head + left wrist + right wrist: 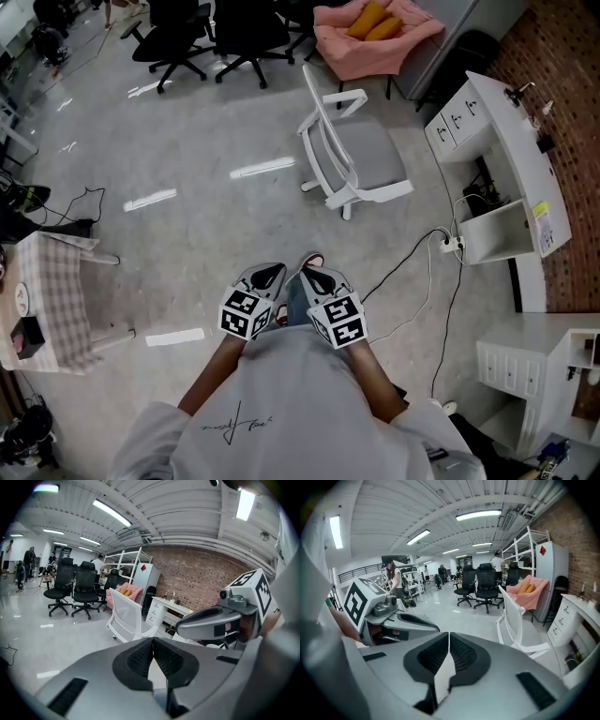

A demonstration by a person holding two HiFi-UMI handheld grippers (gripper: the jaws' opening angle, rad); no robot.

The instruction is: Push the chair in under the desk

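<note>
Left tool point(271, 272) and right tool point(315, 274) pressed together, empty; chair point(373, 156) base mostly hidden under seat

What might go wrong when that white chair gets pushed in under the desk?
Cables and a power strip lie on the floor beside the desk; the base of the chair, or the person's feet, might snag them. The left claw and right claw are both shut and empty, so pushing the chair's back with closed tips might slip or swing it off course.
</note>
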